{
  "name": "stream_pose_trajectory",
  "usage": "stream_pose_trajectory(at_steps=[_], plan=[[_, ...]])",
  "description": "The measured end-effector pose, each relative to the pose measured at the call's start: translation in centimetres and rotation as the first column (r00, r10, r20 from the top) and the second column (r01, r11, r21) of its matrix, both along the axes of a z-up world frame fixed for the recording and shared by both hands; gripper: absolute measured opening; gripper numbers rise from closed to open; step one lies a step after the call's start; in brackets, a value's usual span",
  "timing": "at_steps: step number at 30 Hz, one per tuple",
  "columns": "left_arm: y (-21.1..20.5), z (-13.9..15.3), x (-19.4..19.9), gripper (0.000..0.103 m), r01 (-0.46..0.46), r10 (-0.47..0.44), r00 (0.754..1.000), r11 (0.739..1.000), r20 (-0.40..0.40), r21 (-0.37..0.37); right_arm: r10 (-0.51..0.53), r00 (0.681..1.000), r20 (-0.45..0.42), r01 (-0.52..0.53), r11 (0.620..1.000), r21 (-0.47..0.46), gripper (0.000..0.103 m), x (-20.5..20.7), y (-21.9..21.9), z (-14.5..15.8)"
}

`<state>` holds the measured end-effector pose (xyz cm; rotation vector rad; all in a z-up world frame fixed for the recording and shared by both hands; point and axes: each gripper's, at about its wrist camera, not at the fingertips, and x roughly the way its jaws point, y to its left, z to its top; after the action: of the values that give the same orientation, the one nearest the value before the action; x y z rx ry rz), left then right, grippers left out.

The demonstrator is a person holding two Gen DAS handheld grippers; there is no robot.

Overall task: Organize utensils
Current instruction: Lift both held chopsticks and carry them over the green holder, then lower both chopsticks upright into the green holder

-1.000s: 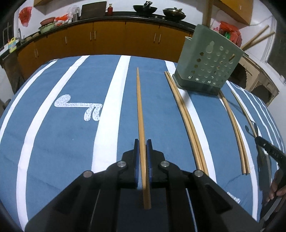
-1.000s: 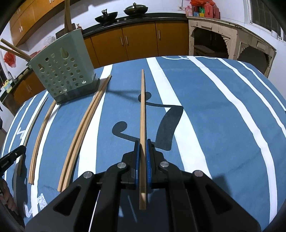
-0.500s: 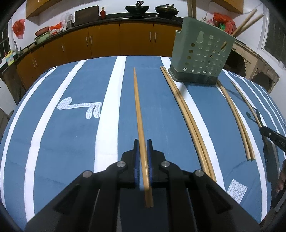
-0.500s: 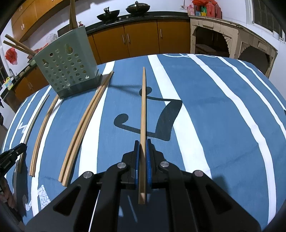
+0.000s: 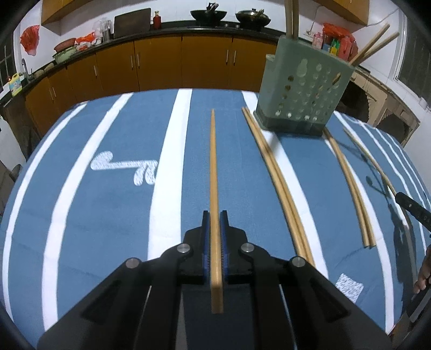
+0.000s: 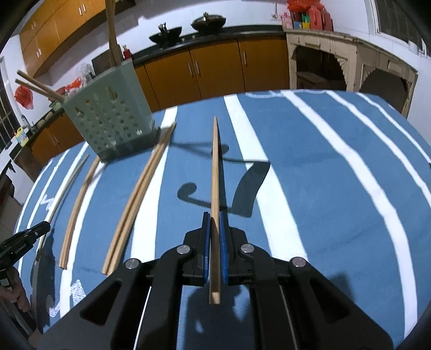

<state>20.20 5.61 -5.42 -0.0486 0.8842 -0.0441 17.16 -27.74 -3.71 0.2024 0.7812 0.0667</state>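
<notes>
1. Around me is a kitchen: orange-brown cabinets [image 5: 161, 67] run under a dark counter with two woks [image 5: 208, 14] on it, and I work over a table under a blue cloth with white stripes [image 5: 107, 215].
2. The green perforated utensil holder [image 5: 301, 94] stands upright at the far side of the cloth. At least four chopsticks already stick out of it, so part of the sorting is done.
3. Left on the cloth: one pair of chopsticks [image 5: 277, 183] lying together with its far tips just beside the holder's base, a second pair [image 5: 350, 185] beyond it, and a thin darker stick [image 6: 64, 185] at the outer edge, which I cannot identify for sure.
4. My left gripper [image 5: 214, 215] is pinching a single chopstick [image 5: 213, 175] lengthwise, jaws pressed on its thick end, tip pointing away.
5. My right gripper [image 6: 214, 215] is clamped the same way on another chopstick [image 6: 215, 172], held clear above the cloth, judging by its shadow.
6. I judge both are bound for the holder; the sticks already leaning inside could get in the way of my drop.
</notes>
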Motion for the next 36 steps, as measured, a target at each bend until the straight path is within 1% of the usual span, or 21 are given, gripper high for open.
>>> stream_pose_trajectory(at_steps=[12, 16, 21, 24, 33, 36], plan=[[0.6, 4.4, -0.7, 0.008, -0.012, 0.013, 0.994, 1.0, 0.108, -0.018, -0.035, 0.992, 0.12, 0.031, 0.999, 0.037, 0.008, -0.8, -1.2, 3.3], [0.9, 6.6, -1.0, 0.008, -0.02, 0.028, 0.984, 0.999, 0.175, -0.044, -0.045, 0.983, 0.18, 0.037, 0.998, 0.046, 0.008, -1.0, -1.7, 4.9], [1.2, 9.2, -1.5, 0.008, -0.025, 0.045, 0.965, 0.997, 0.259, -0.077, -0.05, 0.966, 0.253, 0.039, 0.998, 0.049, 0.008, -1.4, -1.9, 6.7], [1.3, 10.3, -1.6, 0.008, -0.023, 0.048, 0.956, 0.996, 0.289, -0.088, -0.05, 0.959, 0.28, 0.038, 0.998, 0.048, 0.008, -1.4, -1.9, 7.5], [1.2, 11.8, -1.7, 0.008, -0.028, 0.06, 0.943, 0.995, 0.327, -0.1, -0.034, 0.948, 0.317, 0.02, 0.999, 0.045, 0.008, -1.4, -1.3, 8.9], [1.1, 12.7, -1.6, 0.008, -0.023, 0.054, 0.938, 0.995, 0.342, -0.093, -0.02, 0.94, 0.339, 0.003, 0.999, 0.049, 0.008, -0.9, -1.2, 10.3]])
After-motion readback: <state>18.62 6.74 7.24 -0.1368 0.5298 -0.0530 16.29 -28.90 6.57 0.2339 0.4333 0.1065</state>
